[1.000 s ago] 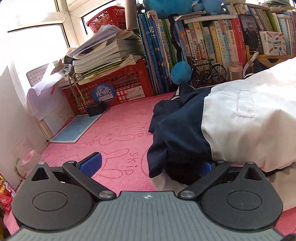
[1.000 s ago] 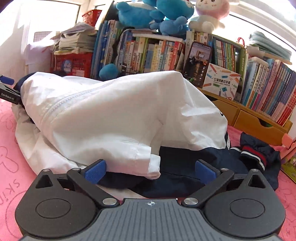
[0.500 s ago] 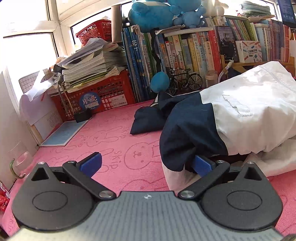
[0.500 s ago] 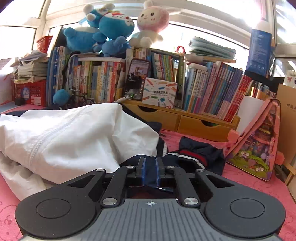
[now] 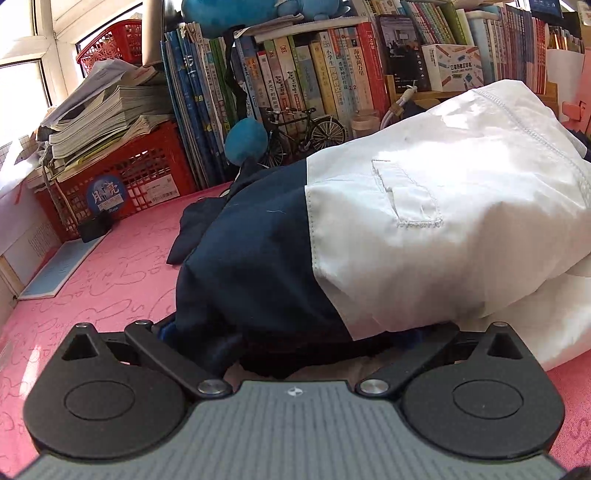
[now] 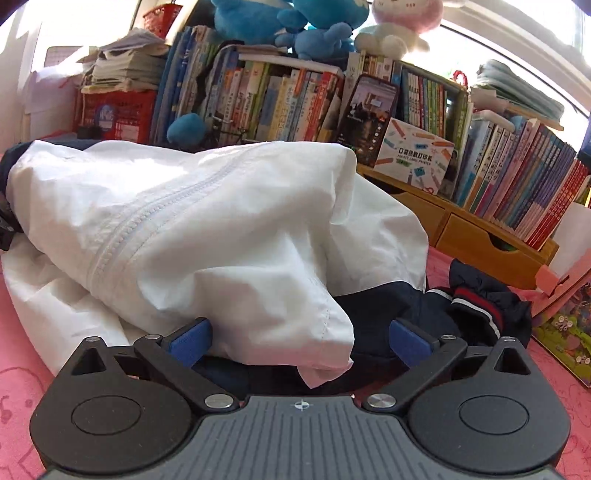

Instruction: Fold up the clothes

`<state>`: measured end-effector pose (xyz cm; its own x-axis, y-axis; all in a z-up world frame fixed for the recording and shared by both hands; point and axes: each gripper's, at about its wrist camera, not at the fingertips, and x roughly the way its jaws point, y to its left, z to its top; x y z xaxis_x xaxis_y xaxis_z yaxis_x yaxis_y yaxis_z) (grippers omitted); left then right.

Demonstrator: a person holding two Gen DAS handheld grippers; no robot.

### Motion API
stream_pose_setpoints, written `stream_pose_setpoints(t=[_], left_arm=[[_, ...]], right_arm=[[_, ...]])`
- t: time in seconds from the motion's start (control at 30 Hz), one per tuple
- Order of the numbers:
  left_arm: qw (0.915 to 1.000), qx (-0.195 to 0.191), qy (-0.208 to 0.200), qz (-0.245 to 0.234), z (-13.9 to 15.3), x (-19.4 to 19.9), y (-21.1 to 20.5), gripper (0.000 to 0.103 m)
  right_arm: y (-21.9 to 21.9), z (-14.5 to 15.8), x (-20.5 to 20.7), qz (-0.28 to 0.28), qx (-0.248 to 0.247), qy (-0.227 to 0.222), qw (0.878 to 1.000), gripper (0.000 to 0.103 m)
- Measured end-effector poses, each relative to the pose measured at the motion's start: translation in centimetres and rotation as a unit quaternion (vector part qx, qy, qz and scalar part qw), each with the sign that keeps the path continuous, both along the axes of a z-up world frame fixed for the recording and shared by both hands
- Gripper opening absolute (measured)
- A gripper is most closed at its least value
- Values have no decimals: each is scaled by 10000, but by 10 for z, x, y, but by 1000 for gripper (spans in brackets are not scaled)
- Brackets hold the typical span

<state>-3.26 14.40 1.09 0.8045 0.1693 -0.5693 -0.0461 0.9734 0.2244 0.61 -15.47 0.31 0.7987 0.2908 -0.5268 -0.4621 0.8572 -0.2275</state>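
right wrist, jacket [image 6: 207, 229] between opening right tongs [image 6: 301, 338], left tongs [image 5: 291, 334] spread around it

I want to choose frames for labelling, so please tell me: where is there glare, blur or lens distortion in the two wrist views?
Left wrist view: sharp; the window at upper left is blown out, bookshelf lines bend. Right wrist view: strong backlight at upper right washes out the pink plush rabbit; the white and navy jacket stays readable, its lit folds nearly overexposed; edges curve.
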Motion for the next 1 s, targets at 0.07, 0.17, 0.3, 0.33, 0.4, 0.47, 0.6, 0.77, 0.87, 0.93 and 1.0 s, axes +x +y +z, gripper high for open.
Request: stream_pose_setpoints(t=[0.07,0.17,0.3,0.33,0.4,0.47,0.6,0.77,0.87,0.93,1.0], left_arm=[[9999,51,-64,73,1,0,0,102],[9984,317,-244,407,7,-7,8,99],[9955,80,-309,894,17,-19,40,103],[9943,-34,-280,1028,19,-24,47,102],[9931,-171,-252,1133,19,-34,57,102],[9942,-257,-263,1013,17,-42,58,102],[9967,-155,-280,742,15,-41,43,103],[9983,71,-221,529,13,-23,20,103],[9987,54,-165,487,8,-13,15,103],[9986,-50,-122,507,3,-8,16,103],[9981,-137,-103,600,0,-5,19,103]], right_arm=[[-1,1,9,-61,375,227,9990,69],[-18,17,-1,-454,530,-158,9974,38],[-59,42,-17,-1099,462,-782,9898,10],[-76,46,-19,-1191,532,-780,9884,8],[-109,56,-23,-1376,674,-777,9851,8],[-139,62,-28,-1386,923,-683,9837,13],[-123,42,-38,-481,681,-292,9961,84],[-50,7,-31,145,57,-129,9998,93],[-18,-3,-6,102,33,-58,9999,103],[-5,-8,13,-3,71,32,10000,102],[-2,-9,27,-51,280,181,9994,88]])
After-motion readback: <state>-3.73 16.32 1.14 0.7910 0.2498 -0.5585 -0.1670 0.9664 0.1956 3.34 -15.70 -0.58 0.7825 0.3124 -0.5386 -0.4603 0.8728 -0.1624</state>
